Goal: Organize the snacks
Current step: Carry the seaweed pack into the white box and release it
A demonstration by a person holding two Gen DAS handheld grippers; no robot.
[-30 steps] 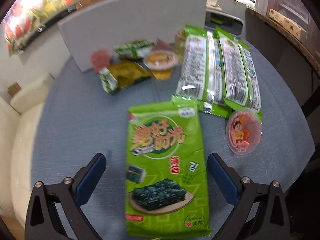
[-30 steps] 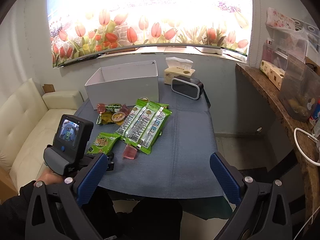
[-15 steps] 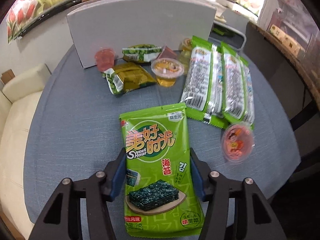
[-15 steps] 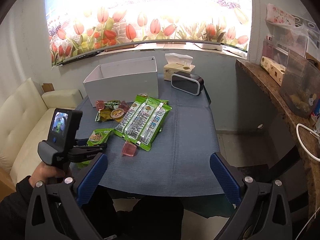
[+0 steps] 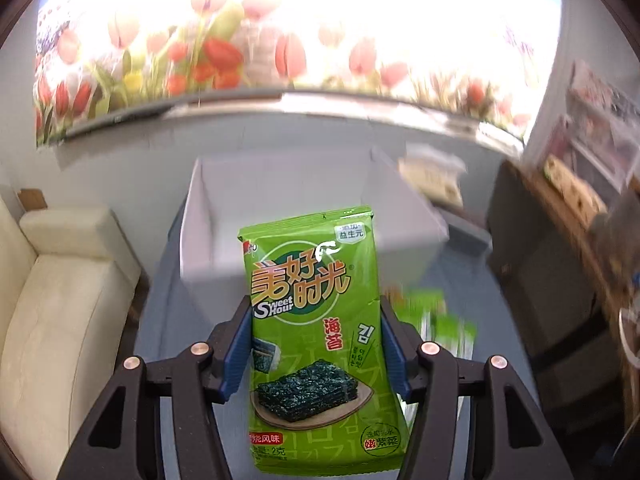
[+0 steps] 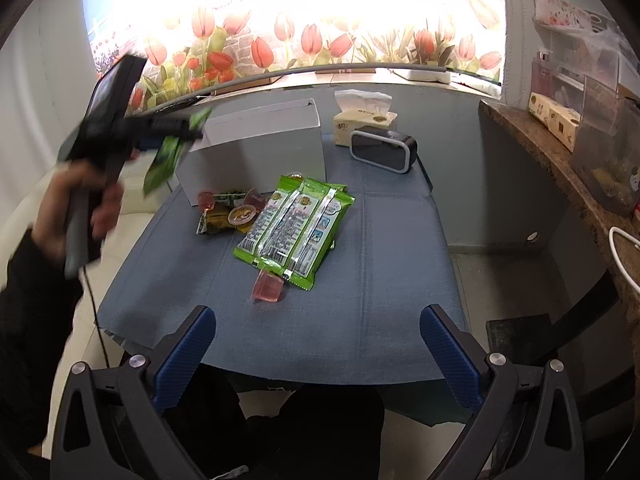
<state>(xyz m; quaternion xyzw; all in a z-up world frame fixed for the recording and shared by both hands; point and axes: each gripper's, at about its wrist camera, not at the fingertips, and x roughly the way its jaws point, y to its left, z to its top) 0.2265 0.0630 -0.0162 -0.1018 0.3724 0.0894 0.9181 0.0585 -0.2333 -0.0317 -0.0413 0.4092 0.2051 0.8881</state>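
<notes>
One seaweed packet (image 5: 316, 340) in left tongs (image 5: 314, 344)

A lived-in home room: a cream leather sofa (image 5: 60, 300) sits beside the blue-clothed bench (image 6: 380, 280), a tulip-print blind (image 6: 296, 36) covers the window, and a tissue box (image 6: 362, 120) (next to a small clock (image 6: 383, 150)) stands at the back, with a cluttered stone counter (image 6: 560, 168) at right.

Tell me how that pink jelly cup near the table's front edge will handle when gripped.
The pink jelly cup looks small, so probably light. Its translucent plastic wall may flex or slip under a hard squeeze. It seems tilted beside the green packets, so a nudge might tip it.
</notes>
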